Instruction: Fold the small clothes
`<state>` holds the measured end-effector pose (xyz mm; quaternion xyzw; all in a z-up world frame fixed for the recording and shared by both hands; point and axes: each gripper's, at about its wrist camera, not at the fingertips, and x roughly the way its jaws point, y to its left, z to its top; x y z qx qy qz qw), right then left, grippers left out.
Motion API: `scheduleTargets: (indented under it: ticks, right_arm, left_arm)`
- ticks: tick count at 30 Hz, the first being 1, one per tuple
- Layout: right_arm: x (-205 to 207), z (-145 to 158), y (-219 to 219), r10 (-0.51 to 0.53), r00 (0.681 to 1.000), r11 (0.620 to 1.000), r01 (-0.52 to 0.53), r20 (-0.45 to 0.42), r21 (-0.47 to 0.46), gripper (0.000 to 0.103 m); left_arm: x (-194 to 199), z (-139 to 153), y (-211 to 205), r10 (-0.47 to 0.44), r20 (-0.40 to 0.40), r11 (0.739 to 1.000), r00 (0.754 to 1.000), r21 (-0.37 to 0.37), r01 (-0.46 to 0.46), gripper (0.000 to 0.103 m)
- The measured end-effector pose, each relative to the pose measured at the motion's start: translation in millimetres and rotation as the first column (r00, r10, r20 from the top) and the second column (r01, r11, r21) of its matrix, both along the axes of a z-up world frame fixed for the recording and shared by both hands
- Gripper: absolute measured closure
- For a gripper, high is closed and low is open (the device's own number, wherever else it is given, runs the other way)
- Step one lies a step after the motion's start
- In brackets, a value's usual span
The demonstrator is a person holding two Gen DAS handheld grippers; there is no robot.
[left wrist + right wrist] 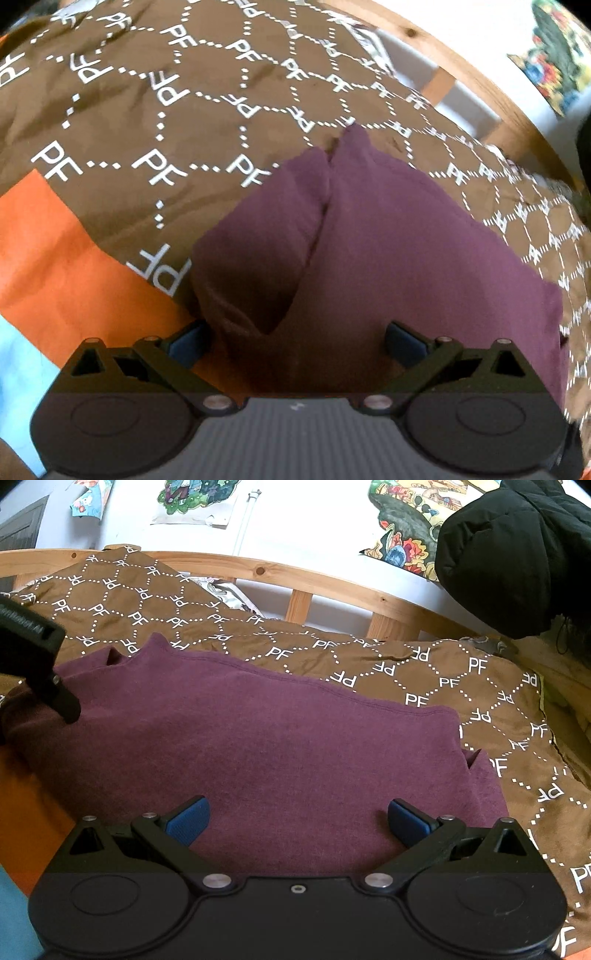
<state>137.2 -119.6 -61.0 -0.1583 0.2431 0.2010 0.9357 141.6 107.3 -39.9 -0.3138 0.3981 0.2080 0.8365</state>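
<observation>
A small plum-coloured knit garment (258,746) lies on the brown bedspread printed with white letters (461,686), toward its near edge, well short of the wooden bed rail (332,583). It looks partly folded: one flap is already doubled over, leaving a diagonal seam (317,229) in the left wrist view. The left gripper (295,341) and the right gripper (298,821) both hover over its near edge, jaws spread wide and holding nothing. I'd guess another fold is still to come.
</observation>
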Motion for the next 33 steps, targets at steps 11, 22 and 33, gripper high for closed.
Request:
scheduleTargets:
  ticks: [11,22,33]
  right_arm:
    - [2,-1,-1,0.001,1.000,1.000,-0.001,-0.012,0.015,0.001]
    - [5,-2,-3,0.005,1.000,1.000,-0.004,-0.025,0.026,0.001]
    - [5,-2,-3,0.006,1.000,1.000,-0.005,-0.027,0.029,0.001]
  left_arm:
    - [12,1,10,0.010,0.004,0.985,1.000,0.171,-0.010,0.000]
    - [18,3,7,-0.029,-0.060,0.978,0.998,0.205,0.041,0.001]
    - [22,12,11,-0.118,-0.032,0.948,0.992,0.293,0.122,0.022]
